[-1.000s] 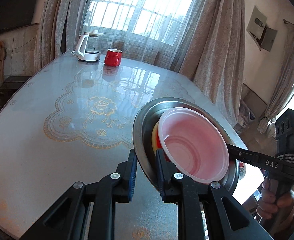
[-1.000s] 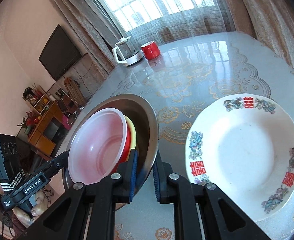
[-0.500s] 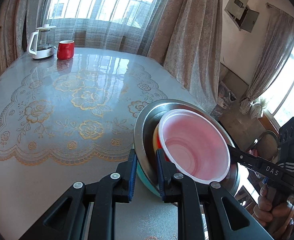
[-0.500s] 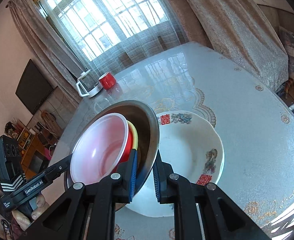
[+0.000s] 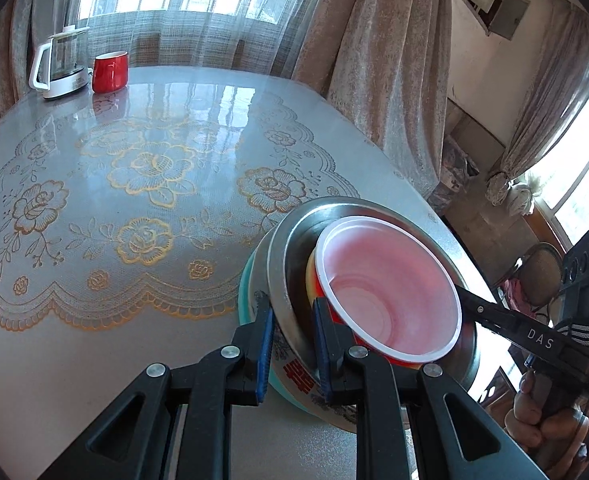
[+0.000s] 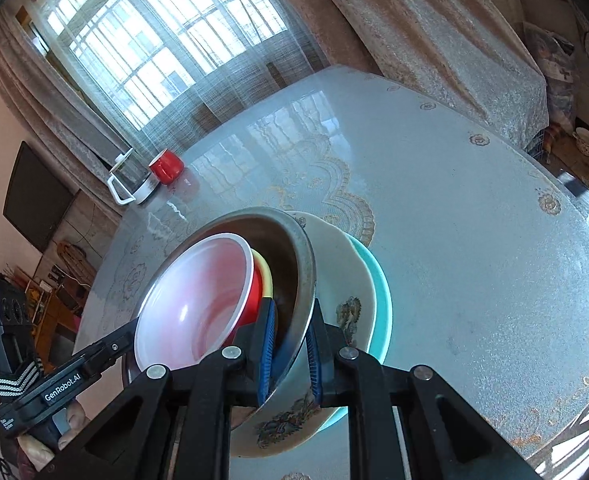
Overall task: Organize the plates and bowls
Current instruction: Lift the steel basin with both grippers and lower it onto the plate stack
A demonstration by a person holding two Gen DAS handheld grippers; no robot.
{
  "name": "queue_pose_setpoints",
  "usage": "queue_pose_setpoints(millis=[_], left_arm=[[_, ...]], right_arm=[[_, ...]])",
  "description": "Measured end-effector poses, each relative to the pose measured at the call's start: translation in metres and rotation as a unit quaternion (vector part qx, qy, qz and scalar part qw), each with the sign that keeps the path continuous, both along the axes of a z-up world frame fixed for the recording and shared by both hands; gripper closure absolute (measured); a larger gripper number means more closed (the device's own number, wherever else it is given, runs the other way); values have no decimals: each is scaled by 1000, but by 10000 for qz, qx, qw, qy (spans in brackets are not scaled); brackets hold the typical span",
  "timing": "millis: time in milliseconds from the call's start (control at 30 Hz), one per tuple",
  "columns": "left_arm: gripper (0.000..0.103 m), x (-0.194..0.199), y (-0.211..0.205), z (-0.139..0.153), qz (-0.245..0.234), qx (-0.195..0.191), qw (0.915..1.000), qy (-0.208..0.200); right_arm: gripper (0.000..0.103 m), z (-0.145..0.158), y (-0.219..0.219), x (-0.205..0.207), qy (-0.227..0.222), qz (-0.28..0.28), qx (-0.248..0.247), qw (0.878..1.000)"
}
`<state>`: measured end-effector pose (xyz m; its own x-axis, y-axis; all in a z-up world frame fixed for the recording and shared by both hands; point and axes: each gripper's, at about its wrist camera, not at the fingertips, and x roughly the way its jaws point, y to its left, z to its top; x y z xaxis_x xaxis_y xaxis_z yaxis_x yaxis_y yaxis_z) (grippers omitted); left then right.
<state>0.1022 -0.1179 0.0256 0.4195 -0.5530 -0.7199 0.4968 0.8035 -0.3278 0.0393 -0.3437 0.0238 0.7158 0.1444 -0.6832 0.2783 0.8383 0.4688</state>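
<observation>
Both grippers clamp the rim of the steel bowl (image 5: 294, 264) from opposite sides — the left gripper (image 5: 292, 344) on its near edge, the right gripper (image 6: 290, 344) on the far one. Nested in it sit a pink bowl (image 5: 390, 296), a red bowl (image 6: 255, 292) and a yellow bowl (image 6: 266, 274). The steel bowl sits tilted in a white patterned plate (image 6: 346, 280), which lies on a teal plate (image 6: 380, 292) on the table (image 5: 134, 184) — a kettle (image 5: 60, 66) and red mug (image 5: 110, 72) stand at the far edge.
</observation>
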Motion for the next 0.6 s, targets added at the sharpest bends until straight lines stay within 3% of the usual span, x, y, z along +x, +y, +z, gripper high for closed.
queue_pose_setpoints(millis=[600], left_arm=[[84,-6,-11,-2,-47,185,9998,-110]], right_arm=[[88,-9,-9,-1,108,-182,-14,9998]])
